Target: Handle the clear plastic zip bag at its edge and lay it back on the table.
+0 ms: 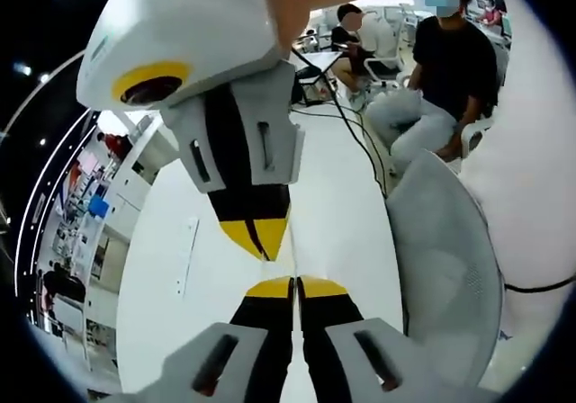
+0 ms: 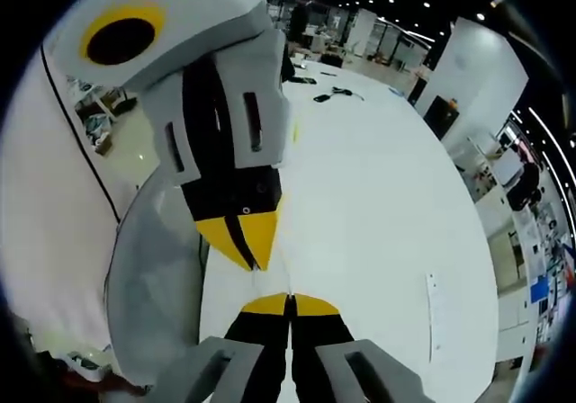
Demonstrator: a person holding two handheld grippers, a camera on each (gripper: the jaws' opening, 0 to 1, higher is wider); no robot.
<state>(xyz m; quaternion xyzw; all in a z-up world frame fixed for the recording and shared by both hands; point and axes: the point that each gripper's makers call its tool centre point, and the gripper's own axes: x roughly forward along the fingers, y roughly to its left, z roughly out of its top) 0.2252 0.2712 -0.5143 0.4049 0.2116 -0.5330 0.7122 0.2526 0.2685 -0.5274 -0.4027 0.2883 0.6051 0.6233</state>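
- Clear plastic of the zip bag is too transparent for me to pick out in either view. By my reading, its edge would sit in the small gap where the two sets of yellow tips meet, low over the white table [image 1: 162, 268].
- Left gripper [image 1: 295, 286]: in the left gripper view its fingers rise from 6 o'clock, pressed together with no gap. I cannot tell whether film is nipped between them.
- Right gripper [image 2: 290, 302]: its fingers are likewise clenched flat against each other in the right gripper view. Again, any film between them is not discernible.
- Each gripper comes down into the other's view from 11 o'clock. The tips point nearly nose to nose, near each other but not touching.
- To do the step well, I judge:
  - keep both pinches at the very edge;
  - lower the pair together, level with the table;
  - let the bag's body settle flat before loosening either grip;
  - avoid pulling the hands apart, which could stretch or tear the seal.
- Around the work:
  - a pale strip [image 1: 186, 255] lies on the table at 8 o'clock in the left gripper view;
  - a grey mesh chair [image 1: 450, 268] stands at 4 o'clock;
  - seated people are at 1 o'clock, well apart.
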